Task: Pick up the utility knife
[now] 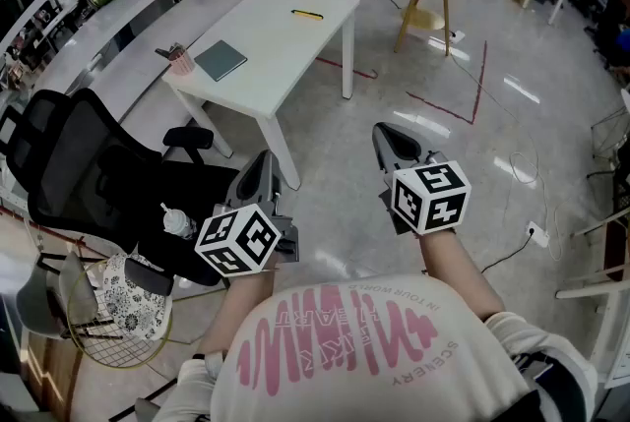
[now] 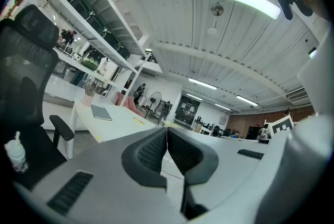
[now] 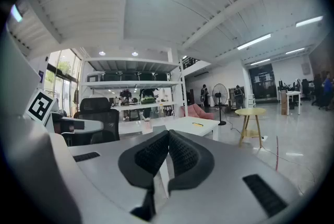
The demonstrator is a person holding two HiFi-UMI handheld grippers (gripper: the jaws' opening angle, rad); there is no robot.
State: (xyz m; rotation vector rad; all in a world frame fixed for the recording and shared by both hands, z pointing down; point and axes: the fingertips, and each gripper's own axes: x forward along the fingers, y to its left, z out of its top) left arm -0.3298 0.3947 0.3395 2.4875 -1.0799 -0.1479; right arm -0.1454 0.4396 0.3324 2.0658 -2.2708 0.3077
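The left gripper (image 1: 263, 160) has its jaws pressed together with nothing between them. The right gripper (image 1: 386, 131) is likewise closed and empty. Both are held above the floor, pointing about level. The knife (image 1: 307, 14) lies well ahead of both, untouched, near the far end of the table (image 1: 295, 56). A notebook (image 1: 220, 60) and a cup (image 1: 181, 62) sit on the table ahead and left of the left gripper. A chair (image 1: 89, 179) stands near that gripper's left side.

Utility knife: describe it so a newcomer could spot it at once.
Find the white table beside the black chair. The utility knife lies alone near the table's far end. It is slim and yellow, unlike the grey notebook and pink pen cup.
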